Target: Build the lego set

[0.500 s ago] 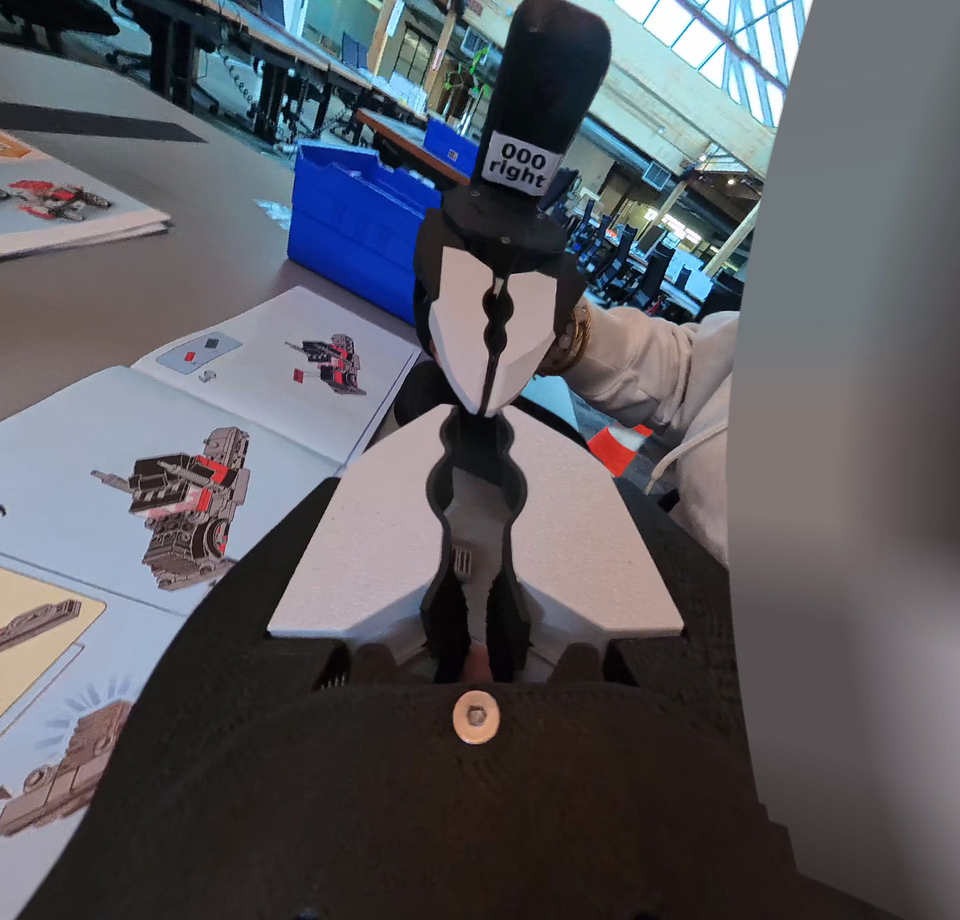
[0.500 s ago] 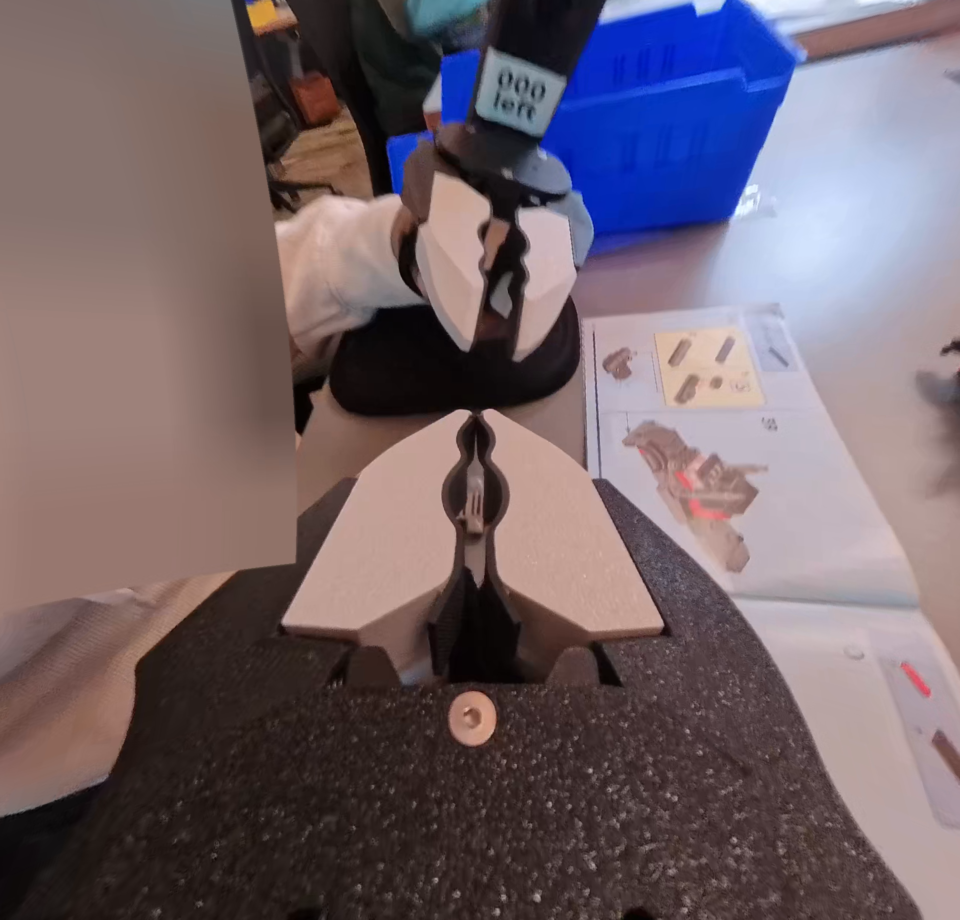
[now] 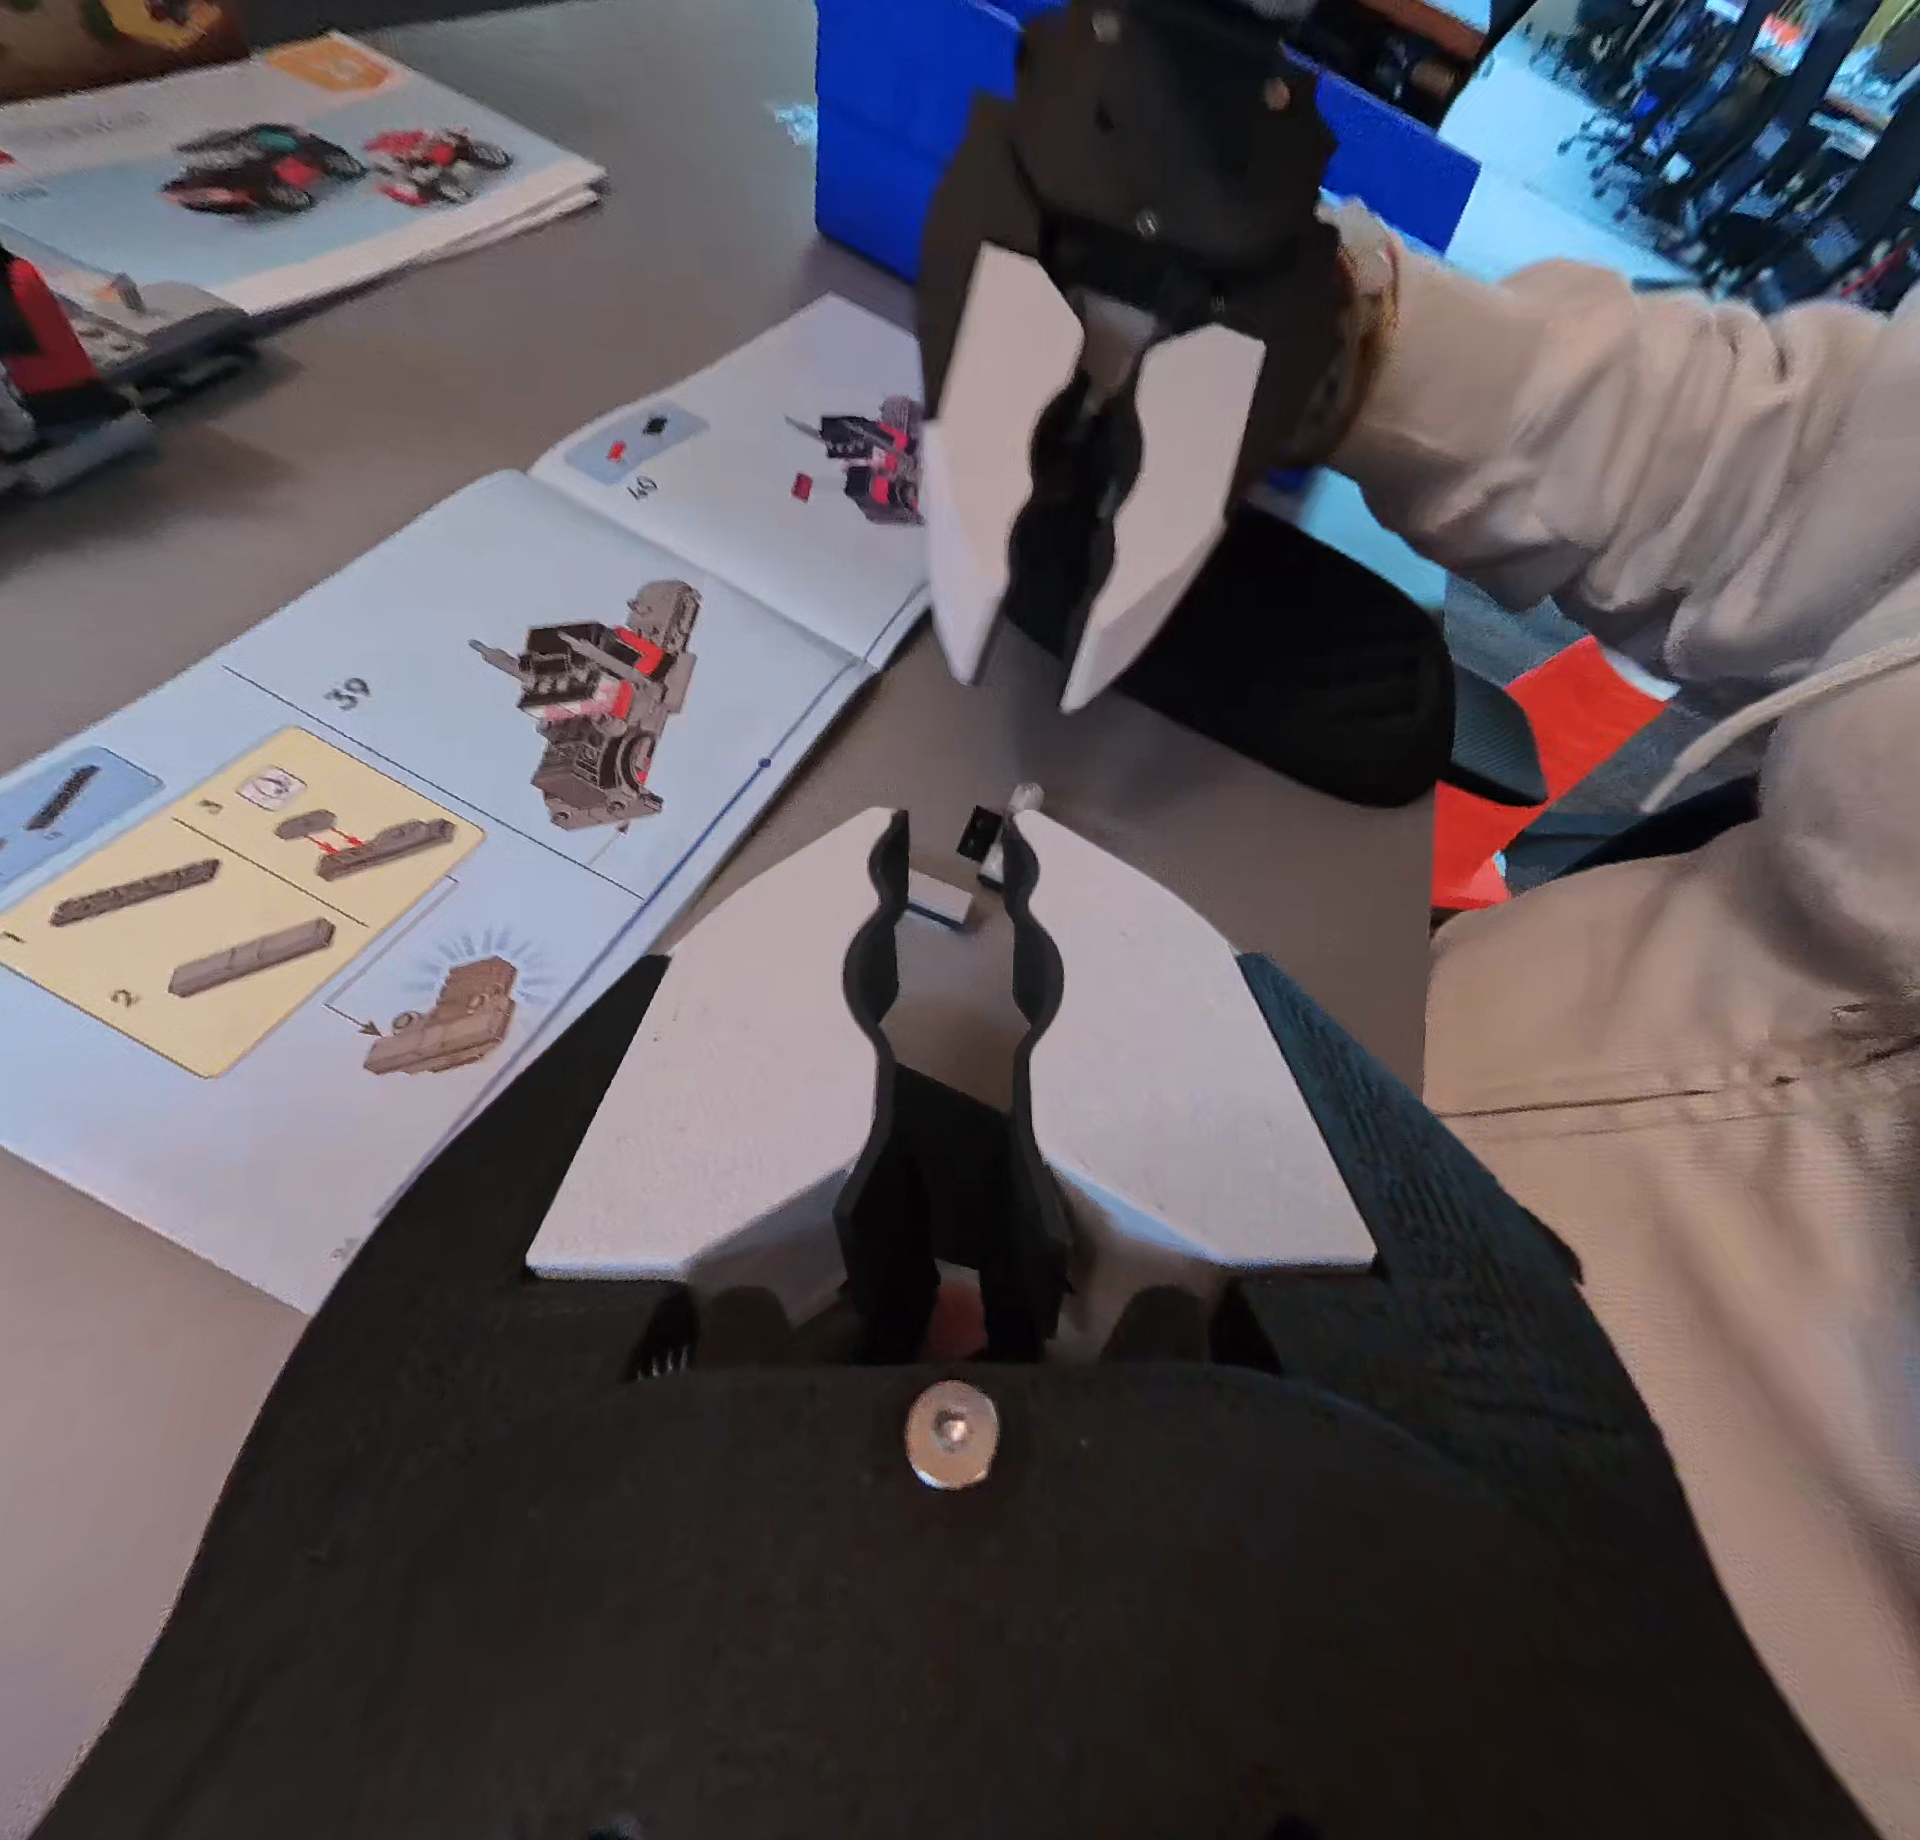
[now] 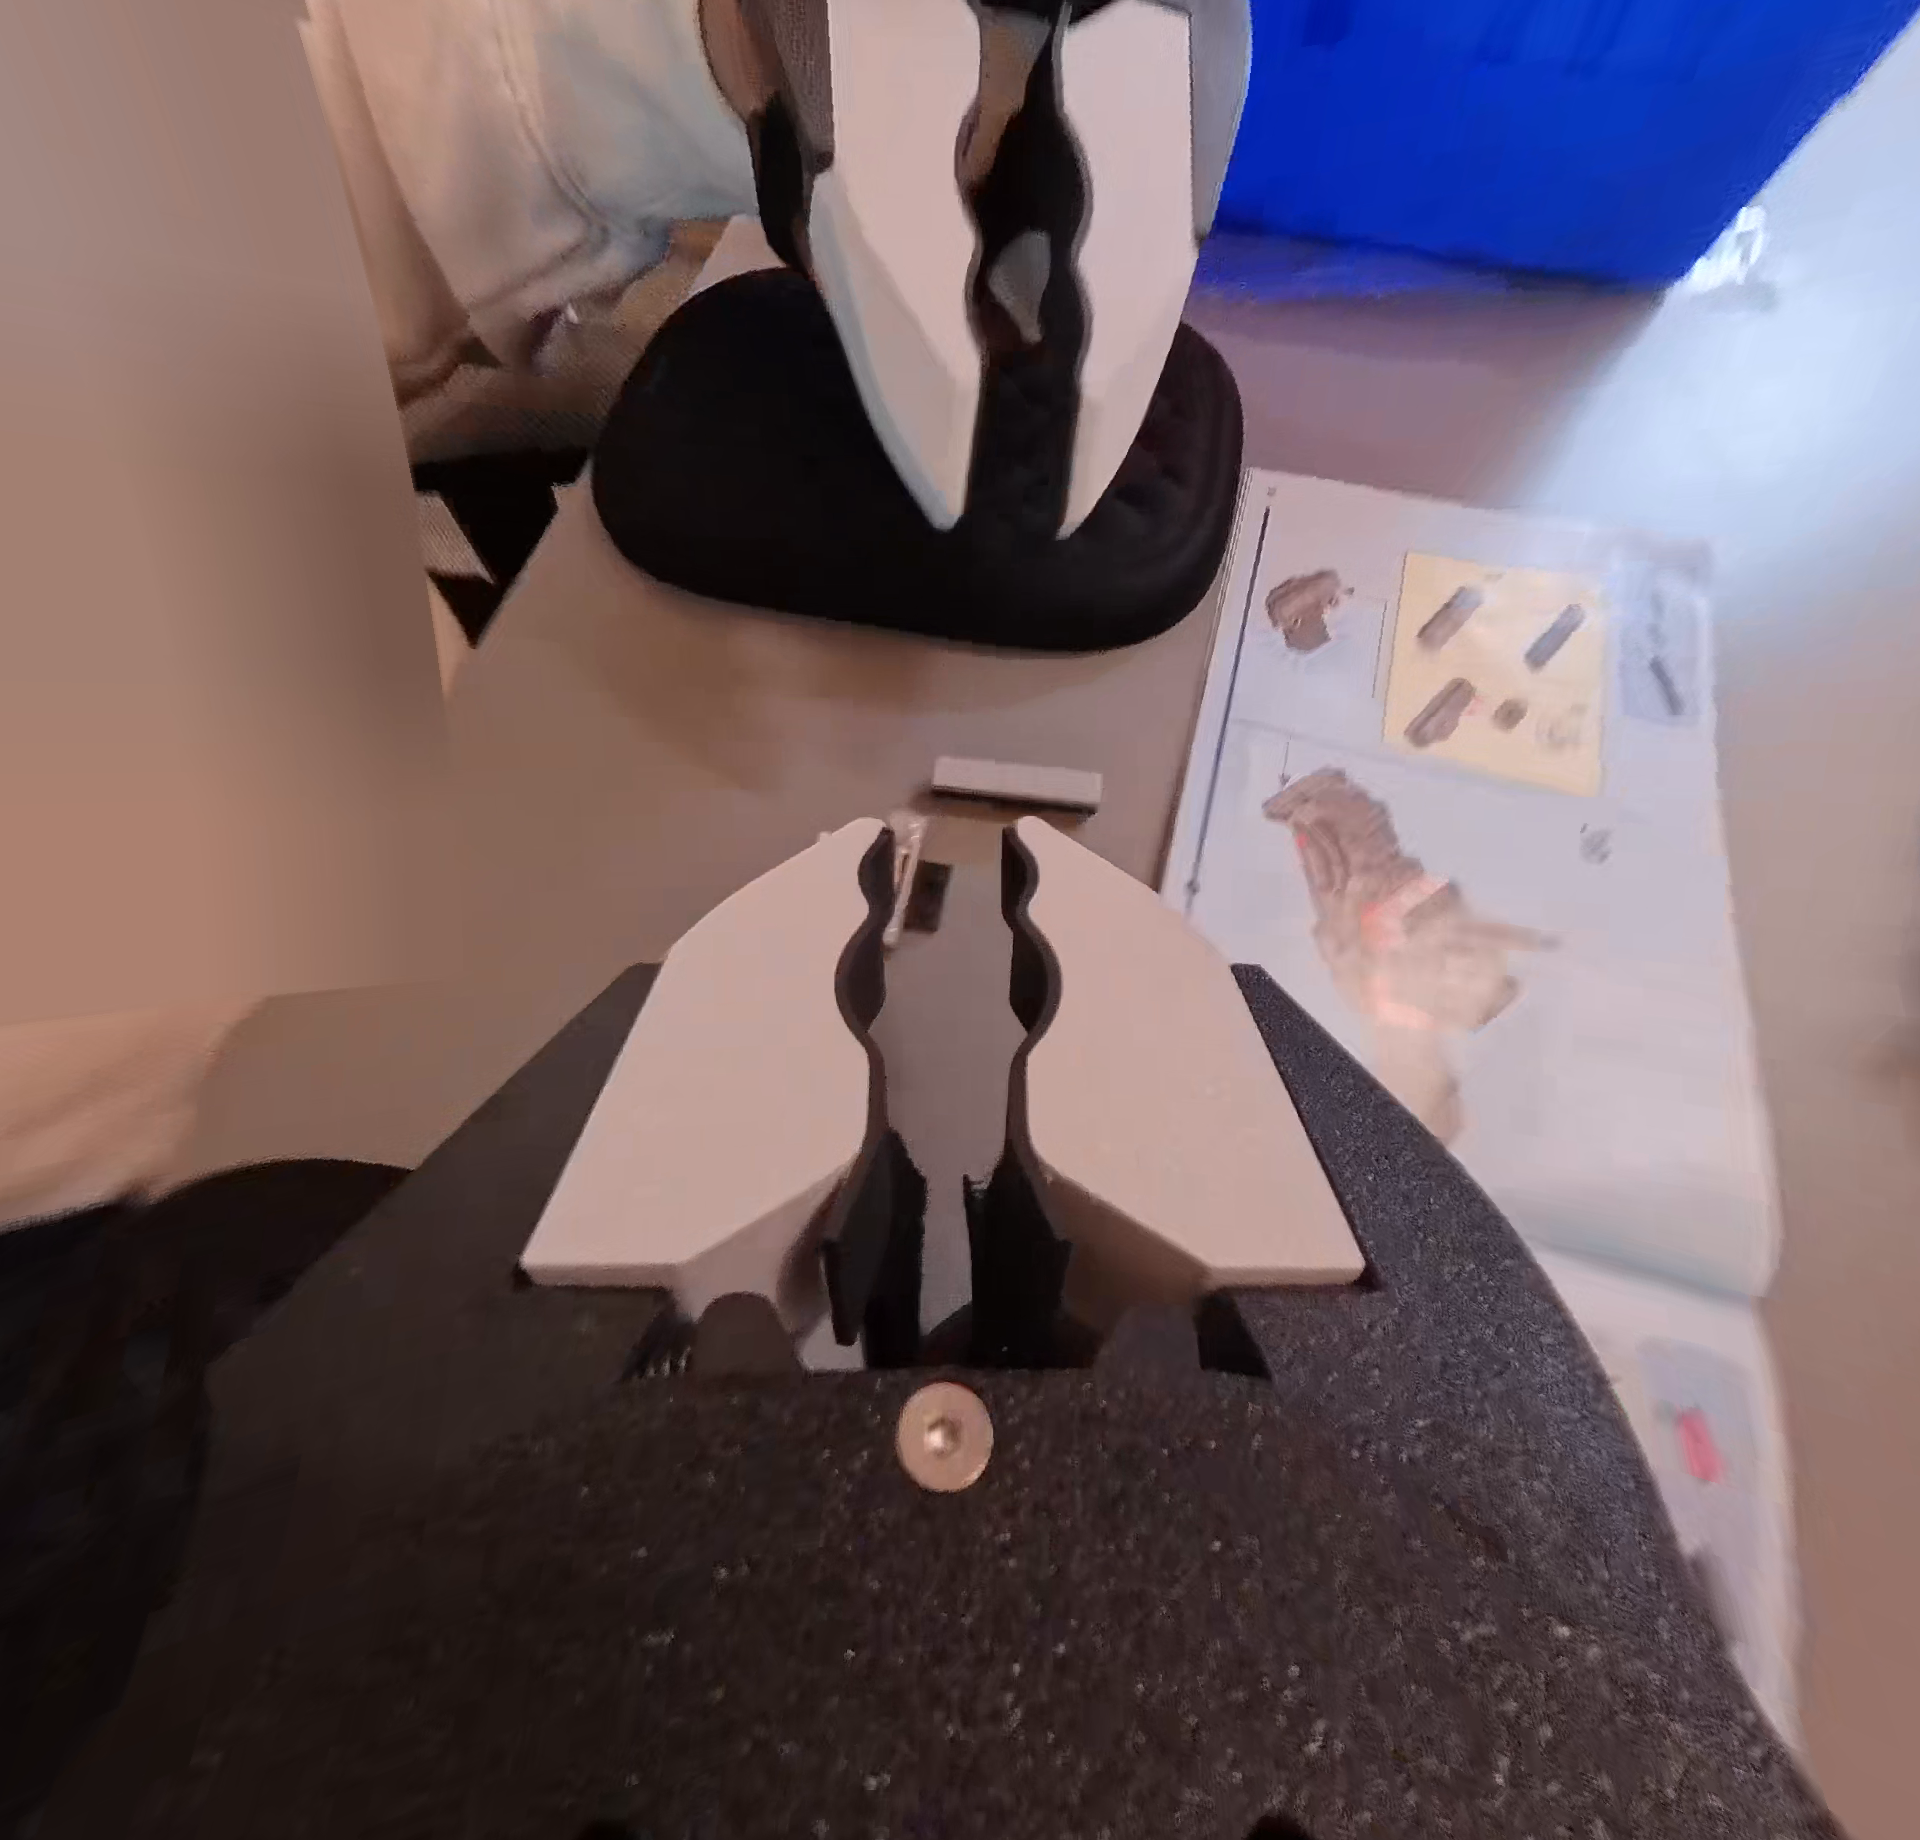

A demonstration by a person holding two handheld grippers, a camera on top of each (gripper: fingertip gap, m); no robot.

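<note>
your left gripper point(image 3: 956, 834) and right gripper point(image 4: 943, 845) both gape, empty, facing each other over small lego pieces point(image 3: 961, 871) on the table point(image 3: 436, 377).

Two grippers, the left gripper point(image 3: 954, 834) and the right gripper point(image 4: 943, 840), face each other over one grey table point(image 3: 520, 356), each with its two fingers parted. One small lego piece point(image 3: 961, 871) lies between them. Two instruction booklets point(image 3: 582, 647) point(image 3: 281, 180), one blue bin point(image 3: 914, 97).
</note>
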